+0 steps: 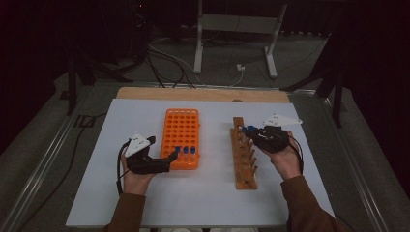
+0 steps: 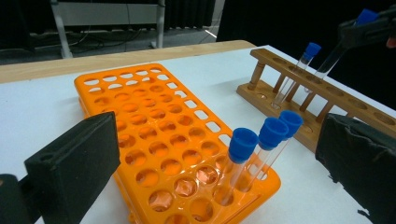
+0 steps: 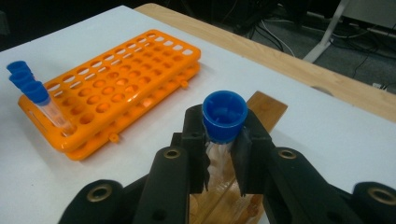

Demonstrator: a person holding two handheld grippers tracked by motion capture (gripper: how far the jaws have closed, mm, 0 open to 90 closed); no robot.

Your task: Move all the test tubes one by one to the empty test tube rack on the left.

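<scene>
- Landmark: the wooden rack (image 1: 244, 154), which lies on the white desk (image 1: 203, 203) to the right of the orange rack (image 1: 181, 137).
- Right tongs (image 3: 224, 140): closed on a blue-capped test tube (image 3: 224, 114), gripped just below the cap. The tube hangs over the far end of the wooden rack; in the left gripper view it slants, with its lower end close to the rack's top rail.
- Left tongs (image 1: 162, 153): open and holding nothing, at the near left corner of the orange rack — well apart from the wooden rack.
- One more capped tube (image 2: 299, 70) stands tilted in the wooden rack beside the held one. Three capped tubes (image 2: 261, 140) stand in the near row of the orange rack.
- Step in hand, as judged: lifting the tube clear of the wooden rack for transfer to the orange rack.
- Procedure: draw the tube along its own axis until its bottom is clear of the top rail; a sideways pull while it is in the hole could bind or crack the glass.
- Keep the grip firm below the cap — the cap alone may slip off.
- Avoid the neighbouring tube when moving off.
- Use the left tongs to steady the orange rack if insertion pushes it.
</scene>
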